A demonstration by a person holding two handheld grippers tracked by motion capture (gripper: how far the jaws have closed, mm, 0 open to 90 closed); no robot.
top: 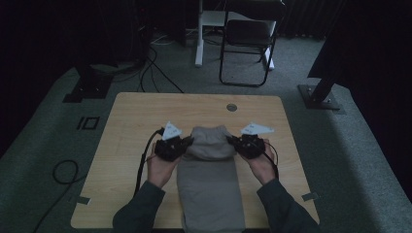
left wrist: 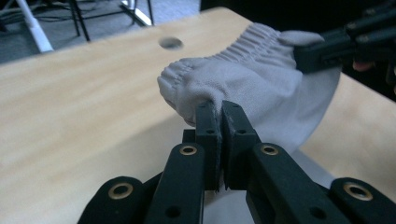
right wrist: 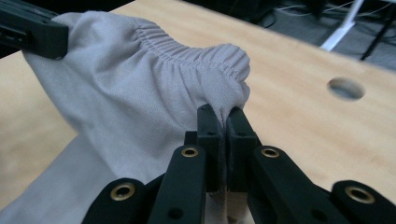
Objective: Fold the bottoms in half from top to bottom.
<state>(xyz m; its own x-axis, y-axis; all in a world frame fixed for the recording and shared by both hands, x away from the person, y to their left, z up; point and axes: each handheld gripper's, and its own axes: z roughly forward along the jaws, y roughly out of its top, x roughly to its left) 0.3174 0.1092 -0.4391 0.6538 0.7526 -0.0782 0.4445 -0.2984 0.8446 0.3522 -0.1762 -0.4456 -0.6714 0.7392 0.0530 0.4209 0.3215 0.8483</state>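
A grey garment (top: 210, 182) with a gathered elastic waistband lies lengthwise on the wooden table (top: 131, 121), running off its near edge. Its waistband end (top: 210, 138) is lifted off the table between my two grippers. My left gripper (top: 188, 141) is shut on the left corner of the waistband (left wrist: 187, 88); the cloth is pinched between its jaws. My right gripper (top: 230, 140) is shut on the right corner of the waistband (right wrist: 224, 65). In the left gripper view the other gripper (left wrist: 327, 46) holds the far corner, and in the right gripper view the other gripper (right wrist: 32, 32) does the same.
A round cable hole (top: 231, 107) sits near the table's far edge. Beyond the table stand a folding chair (top: 248, 43) and a white desk leg (top: 199, 34). Cables (top: 63, 172) lie on the carpet to the left. Dark stand bases (top: 320, 94) flank the table.
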